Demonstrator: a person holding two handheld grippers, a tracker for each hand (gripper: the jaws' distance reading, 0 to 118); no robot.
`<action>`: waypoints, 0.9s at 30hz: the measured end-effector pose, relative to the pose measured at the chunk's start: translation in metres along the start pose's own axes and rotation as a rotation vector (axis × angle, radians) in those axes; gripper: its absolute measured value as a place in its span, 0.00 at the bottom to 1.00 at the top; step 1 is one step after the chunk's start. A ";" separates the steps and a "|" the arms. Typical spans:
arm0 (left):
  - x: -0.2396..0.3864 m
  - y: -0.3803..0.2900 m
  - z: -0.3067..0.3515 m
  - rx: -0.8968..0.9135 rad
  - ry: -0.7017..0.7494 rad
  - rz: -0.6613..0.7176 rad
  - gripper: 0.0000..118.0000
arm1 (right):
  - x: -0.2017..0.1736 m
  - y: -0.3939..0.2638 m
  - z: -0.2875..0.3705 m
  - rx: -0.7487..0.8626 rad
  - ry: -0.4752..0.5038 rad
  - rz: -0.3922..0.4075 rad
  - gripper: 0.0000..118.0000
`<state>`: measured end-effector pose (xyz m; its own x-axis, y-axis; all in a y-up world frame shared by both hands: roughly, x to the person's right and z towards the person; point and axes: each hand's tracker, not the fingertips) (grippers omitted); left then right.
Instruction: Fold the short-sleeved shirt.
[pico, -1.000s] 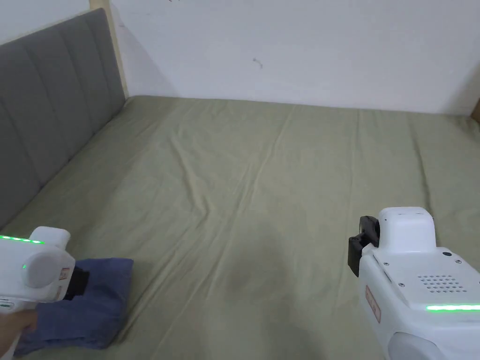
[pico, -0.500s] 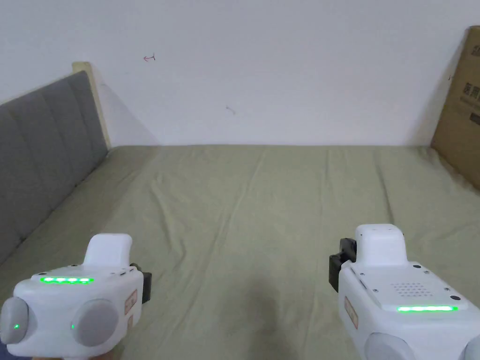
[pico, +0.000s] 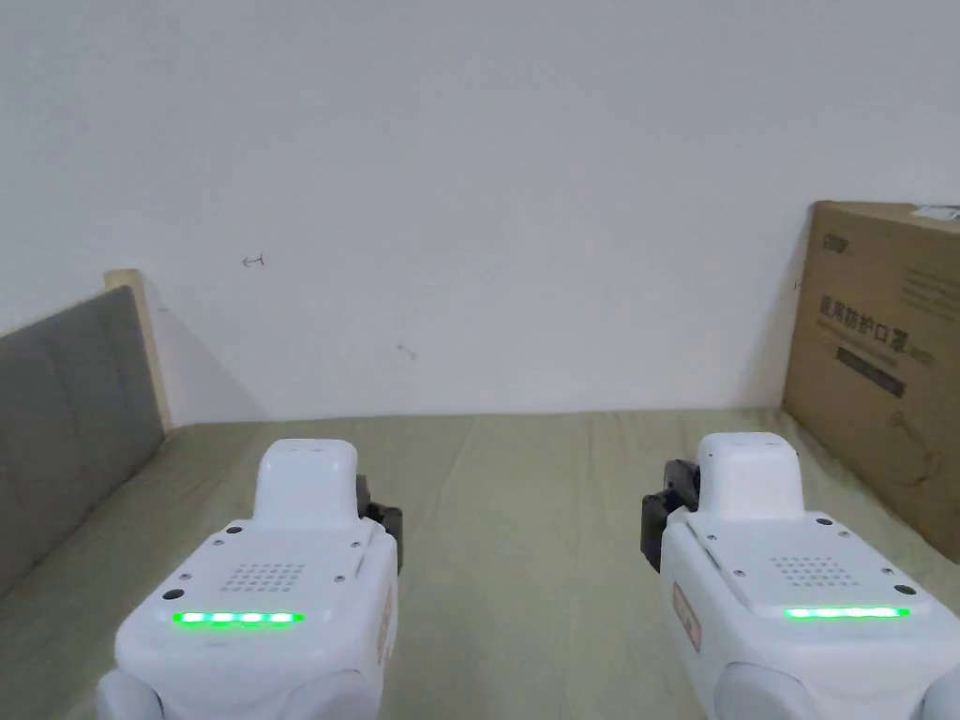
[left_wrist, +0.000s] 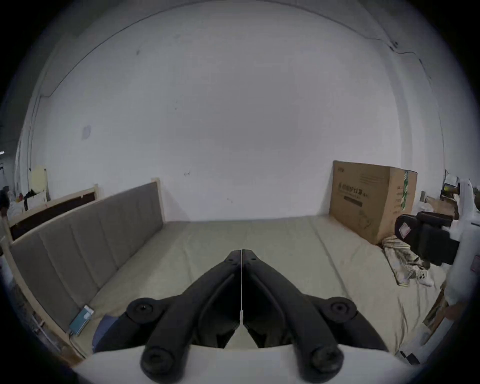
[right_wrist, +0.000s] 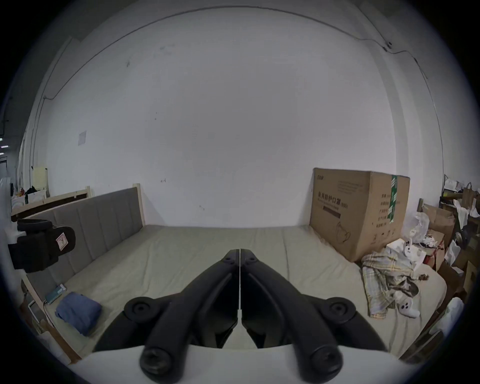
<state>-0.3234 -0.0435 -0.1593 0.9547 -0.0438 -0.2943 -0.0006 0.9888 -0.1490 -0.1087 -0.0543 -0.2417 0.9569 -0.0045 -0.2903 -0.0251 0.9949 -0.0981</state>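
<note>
From your head view both gripper bodies hide their own jaws, and in the left gripper view the folded blue shirt (left_wrist: 104, 330) is mostly hidden behind your left gripper (left_wrist: 241, 253). The shirt (right_wrist: 78, 313) lies at the bed's (right_wrist: 181, 249) near left corner beside the headboard (right_wrist: 104, 218). Both your left and right gripper (right_wrist: 239, 252) have jaws clenched on nothing; a cardboard box (right_wrist: 358, 210) and crumpled plaid cloth (right_wrist: 387, 278) occupy the right side.

A bed (pico: 525, 506) in an olive-green sheet ran back to a white wall (pico: 487, 187). At nine o'clock stood a grey padded headboard (pico: 66, 412). At three o'clock a big cardboard box (right_wrist: 358, 210) sat on the bed's far corner, and just beside it, nearer, a plaid cloth (right_wrist: 387, 280) lay crumpled. A small teal device (right_wrist: 55, 293) lay against the headboard's foot.
</note>
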 end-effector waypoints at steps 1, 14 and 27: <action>0.005 0.004 0.001 0.006 0.002 -0.005 0.00 | 0.002 0.003 0.003 0.011 0.000 0.007 0.01; 0.015 0.006 0.018 0.059 0.061 -0.028 0.22 | 0.006 0.001 0.014 0.027 -0.021 0.037 0.26; 0.006 0.004 0.023 0.058 0.038 0.013 0.94 | 0.010 -0.002 0.008 0.015 -0.023 0.013 0.74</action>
<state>-0.3109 -0.0364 -0.1394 0.9428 -0.0349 -0.3315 0.0052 0.9959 -0.0901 -0.0968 -0.0560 -0.2370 0.9630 0.0105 -0.2695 -0.0332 0.9962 -0.0799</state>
